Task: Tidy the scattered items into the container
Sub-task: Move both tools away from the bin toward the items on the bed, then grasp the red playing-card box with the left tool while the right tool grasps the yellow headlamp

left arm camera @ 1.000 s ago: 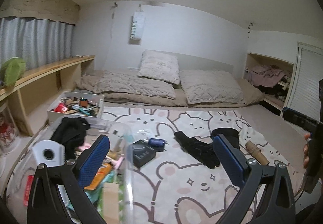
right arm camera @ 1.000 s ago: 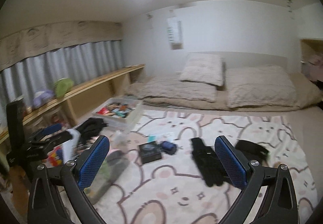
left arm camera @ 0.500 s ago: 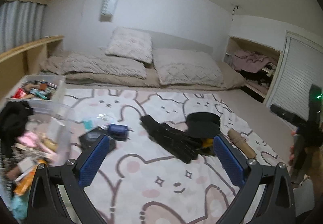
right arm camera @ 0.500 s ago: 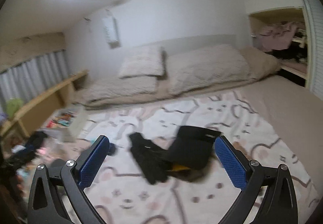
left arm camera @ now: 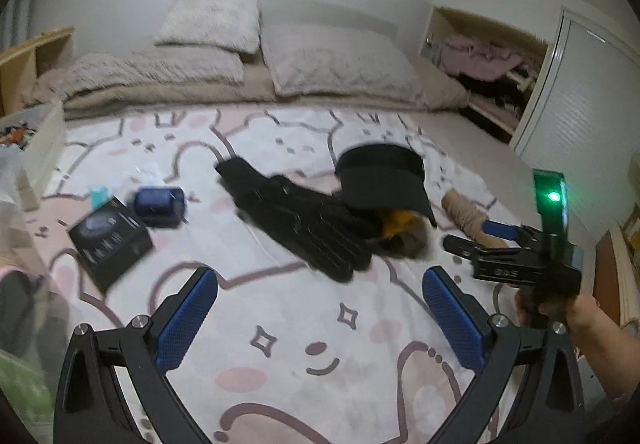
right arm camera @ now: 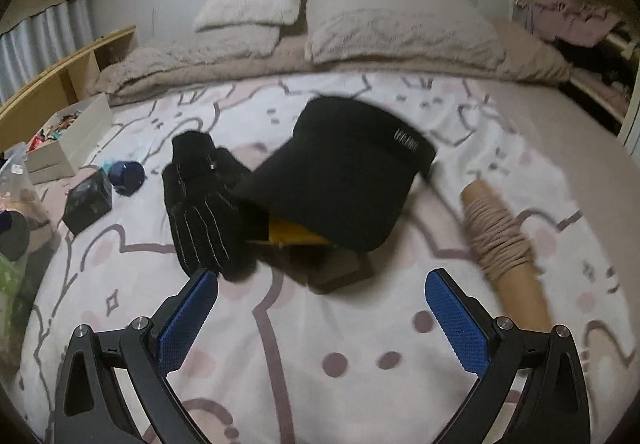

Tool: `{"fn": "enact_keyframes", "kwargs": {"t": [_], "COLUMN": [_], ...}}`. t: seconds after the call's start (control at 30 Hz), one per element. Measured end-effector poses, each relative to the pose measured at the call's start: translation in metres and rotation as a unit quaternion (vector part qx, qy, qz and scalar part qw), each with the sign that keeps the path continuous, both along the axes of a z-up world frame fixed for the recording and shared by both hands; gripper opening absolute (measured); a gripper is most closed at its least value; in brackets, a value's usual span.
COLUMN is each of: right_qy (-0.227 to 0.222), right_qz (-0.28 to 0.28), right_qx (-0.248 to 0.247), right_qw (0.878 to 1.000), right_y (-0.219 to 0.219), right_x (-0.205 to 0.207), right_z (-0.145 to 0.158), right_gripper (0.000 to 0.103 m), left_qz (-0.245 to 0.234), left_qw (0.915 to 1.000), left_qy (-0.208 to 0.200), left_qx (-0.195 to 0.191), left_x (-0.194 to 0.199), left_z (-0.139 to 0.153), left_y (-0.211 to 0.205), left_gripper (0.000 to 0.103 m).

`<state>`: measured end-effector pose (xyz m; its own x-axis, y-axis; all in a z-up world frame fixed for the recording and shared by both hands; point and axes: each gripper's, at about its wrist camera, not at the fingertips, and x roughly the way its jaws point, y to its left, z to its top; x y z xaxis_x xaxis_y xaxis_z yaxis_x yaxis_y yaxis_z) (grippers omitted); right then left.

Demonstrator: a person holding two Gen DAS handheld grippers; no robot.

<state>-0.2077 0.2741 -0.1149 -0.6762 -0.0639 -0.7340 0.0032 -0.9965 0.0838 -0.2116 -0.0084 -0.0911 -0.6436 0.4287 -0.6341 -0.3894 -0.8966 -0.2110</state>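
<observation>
On the bunny-print blanket (left arm camera: pixel 320 344) lie a pair of black gloves (left arm camera: pixel 304 228) (right arm camera: pixel 204 204), a black cap (left arm camera: pixel 384 180) (right arm camera: pixel 340 172) resting over a yellow item (right arm camera: pixel 296 234), and a spool of beige cord (left arm camera: pixel 464 210) (right arm camera: pixel 500 244). Further left are a black box (left arm camera: pixel 110 240) (right arm camera: pixel 88 196) and a blue cylinder (left arm camera: pixel 160 204) (right arm camera: pixel 128 174). My left gripper (left arm camera: pixel 320 284) is open and empty, short of the gloves. My right gripper (right arm camera: pixel 320 280) is open, just before the cap; in the left wrist view it shows as the right gripper (left arm camera: pixel 476 238) beside the spool. The clear container (left arm camera: pixel 12 204) is cut off at the left edge.
A white bin (left arm camera: pixel 40 140) (right arm camera: pixel 72 140) of small items stands at the left by a wooden shelf (right arm camera: pixel 60 72). Pillows and bedding (left arm camera: pixel 328 60) line the back. A closet nook (left arm camera: pixel 488 60) is at the right. A hand (left arm camera: pixel 552 308) holds the right gripper.
Both views have swung right and down, away from the clear container toward the gloves and cap. The right gripper has come close to the cap. Both stay open and empty.
</observation>
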Motion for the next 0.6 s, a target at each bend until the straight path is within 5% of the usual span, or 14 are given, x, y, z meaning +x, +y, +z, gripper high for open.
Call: {"fn": "enact_keyframes", "kwargs": {"t": [0.17, 0.23, 0.6], "right_qy": [-0.034, -0.045, -0.059], "right_qz": [-0.027, -0.030, -0.041], "right_qx": [-0.055, -0.049, -0.047], "right_qw": [0.998, 0.997, 0.996], "right_y": [0.005, 0.005, 0.028], "right_x": [-0.027, -0.036, -0.082], "right_z": [-0.023, -0.029, -0.034], "right_gripper": [0.094, 0.083, 0.081], "left_qz": [-0.024, -0.035, -0.184], "left_qw": [0.9990, 0.9977, 0.9744], "left_qy": [-0.038, -0.057, -0.116], "left_qx": [-0.001, 0.010, 0.056], "left_x": [-0.024, -0.035, -0.067], "left_z": [-0.037, -0.050, -0.100], "left_y": [0.019, 0.027, 0.101], "left_gripper": [0.103, 0.103, 0.102]}}
